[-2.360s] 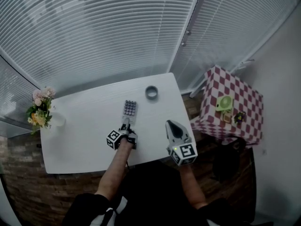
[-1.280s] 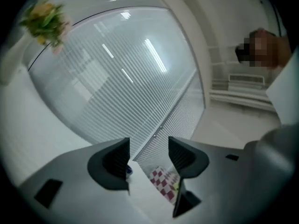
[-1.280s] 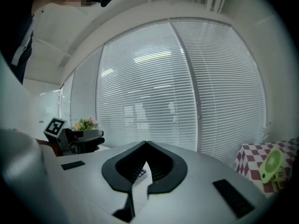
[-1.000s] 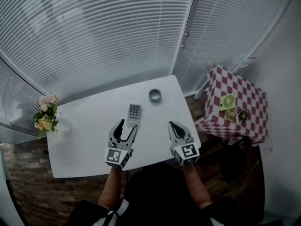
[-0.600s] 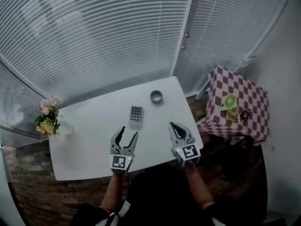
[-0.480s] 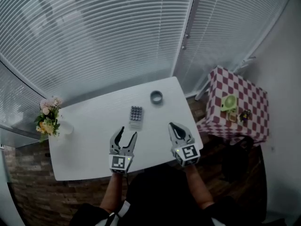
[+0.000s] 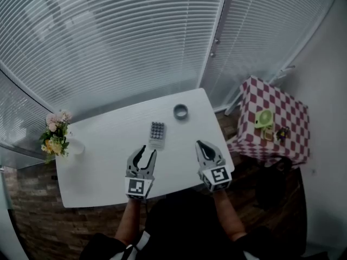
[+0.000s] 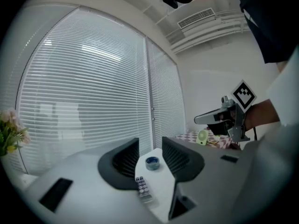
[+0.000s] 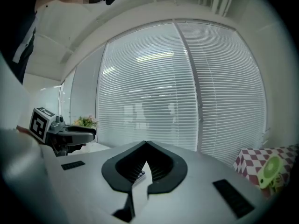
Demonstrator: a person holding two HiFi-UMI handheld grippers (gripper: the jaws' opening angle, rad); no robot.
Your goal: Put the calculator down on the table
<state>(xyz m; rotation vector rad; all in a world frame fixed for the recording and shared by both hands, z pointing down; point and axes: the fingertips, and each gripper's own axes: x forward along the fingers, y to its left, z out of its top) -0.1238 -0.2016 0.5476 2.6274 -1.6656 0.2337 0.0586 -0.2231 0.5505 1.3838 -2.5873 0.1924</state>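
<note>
The calculator lies flat on the white table, keys up, and nothing touches it. My left gripper hovers short of it near the front edge. Its jaws are closing with nothing gripped. In the left gripper view the calculator shows through the gap of the left gripper, farther off on the table. My right gripper hangs to the right of the calculator, shut and empty. In the right gripper view the tips of the right gripper meet, and a sliver of the calculator shows below them.
A grey tape roll sits behind the calculator near the table's far right corner. A vase of flowers stands at the left end. A small red-checked table with a green fan is to the right. Window blinds lie beyond.
My left gripper has let go of the calculator and drawn back toward the front edge, and its jaws have narrowed. The right gripper has kept still.
</note>
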